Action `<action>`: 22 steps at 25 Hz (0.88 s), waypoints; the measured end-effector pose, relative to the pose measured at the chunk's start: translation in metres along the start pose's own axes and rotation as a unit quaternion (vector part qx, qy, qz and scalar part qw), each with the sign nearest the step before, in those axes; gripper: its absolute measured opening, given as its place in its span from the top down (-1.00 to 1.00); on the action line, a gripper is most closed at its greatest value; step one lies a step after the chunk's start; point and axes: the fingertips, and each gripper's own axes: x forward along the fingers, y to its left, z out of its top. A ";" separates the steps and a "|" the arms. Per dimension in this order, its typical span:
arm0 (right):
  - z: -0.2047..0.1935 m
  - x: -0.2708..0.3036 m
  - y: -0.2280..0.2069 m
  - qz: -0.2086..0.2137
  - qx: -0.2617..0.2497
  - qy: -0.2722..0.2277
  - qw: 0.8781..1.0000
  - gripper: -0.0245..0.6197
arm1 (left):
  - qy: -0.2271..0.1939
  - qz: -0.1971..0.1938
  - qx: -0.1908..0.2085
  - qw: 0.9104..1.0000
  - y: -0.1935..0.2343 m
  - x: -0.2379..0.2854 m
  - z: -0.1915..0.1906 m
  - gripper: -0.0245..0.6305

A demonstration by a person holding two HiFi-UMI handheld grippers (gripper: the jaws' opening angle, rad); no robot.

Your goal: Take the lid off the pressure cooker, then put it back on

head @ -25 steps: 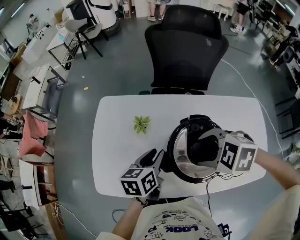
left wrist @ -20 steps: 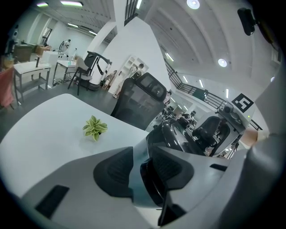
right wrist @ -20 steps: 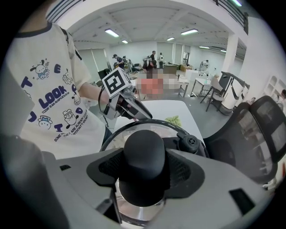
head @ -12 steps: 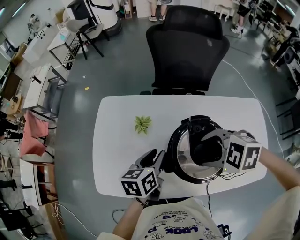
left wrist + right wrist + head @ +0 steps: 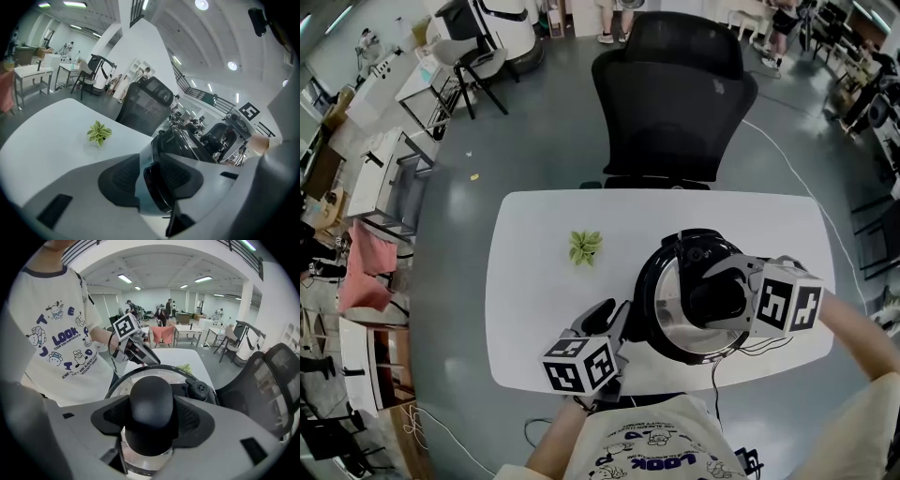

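The black pressure cooker (image 5: 649, 281) stands on the white table (image 5: 534, 291) at the right. Its shiny steel lid (image 5: 667, 314) lies on the pot, with a black valve (image 5: 198, 389) near its rim. My right gripper (image 5: 717, 298) comes from the right and is shut on the lid's black knob (image 5: 151, 399), one pad on each side. My left gripper (image 5: 617, 328) reaches in from the front left and is shut on the cooker's left side edge (image 5: 157, 187), which sits between its pads. In the right gripper view the left gripper (image 5: 133, 345) shows beyond the lid (image 5: 123, 384).
A small green plant (image 5: 583, 248) sits on the table left of the cooker. A black office chair (image 5: 670, 94) stands behind the table's far edge. A cable (image 5: 741, 352) runs off the front right. My body is close at the near edge.
My right gripper, still on the knob, has shifted slightly to the right and rolled a little. The left gripper and the cooker have not moved.
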 end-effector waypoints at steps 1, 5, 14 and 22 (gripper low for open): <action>0.000 0.000 -0.001 -0.001 0.000 0.003 1.000 0.00 | 0.000 0.001 0.000 1.000 0.000 0.000 0.000 0.48; 0.001 0.002 0.001 -0.007 0.005 0.014 1.000 0.01 | -0.002 0.003 -0.002 1.000 0.002 -0.005 -0.004 0.48; 0.005 0.006 0.002 -0.030 0.045 0.015 0.998 0.01 | -0.004 0.000 0.002 1.000 -0.001 -0.009 -0.007 0.48; -0.005 0.006 -0.003 -0.042 0.071 0.013 0.997 0.01 | -0.005 -0.001 0.004 1.000 0.004 -0.006 -0.007 0.48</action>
